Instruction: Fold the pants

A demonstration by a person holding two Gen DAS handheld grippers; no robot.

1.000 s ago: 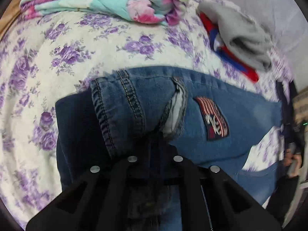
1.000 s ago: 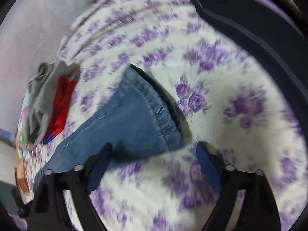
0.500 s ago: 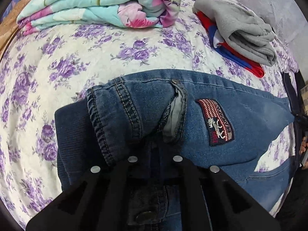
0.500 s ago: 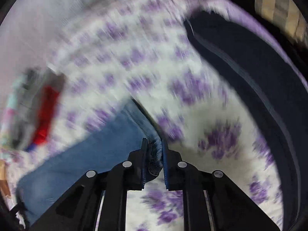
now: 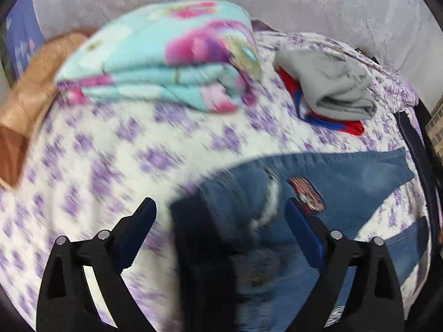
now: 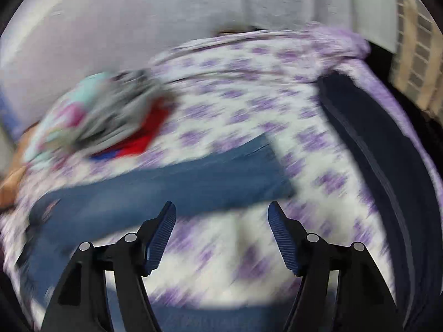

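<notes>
On the bed with the purple-flowered white sheet [image 5: 116,149] lie the blue denim pants [image 5: 346,182], waist between the spread, empty fingers of the left gripper [image 5: 220,213]. Beyond the pants, a folded turquoise floral quilt [image 5: 166,74] and grey folded garment [image 5: 332,88]. Near the pants' leg, right gripper [image 6: 221,215] likewise released, grasping nothing.

Apparently matt denim pants [image 5: 346,177]

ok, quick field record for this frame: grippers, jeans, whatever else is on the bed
left gripper: open, holding nothing, waist end of the jeans between its fingers
right gripper: open, holding nothing, near the leg hem
jeans: lying on the bedsheet, leg stretched out, patch facing up
quilt: folded, far side of the bed
grey garment: folded on top of a red and blue garment
image quality: both views motion-blurred
</notes>
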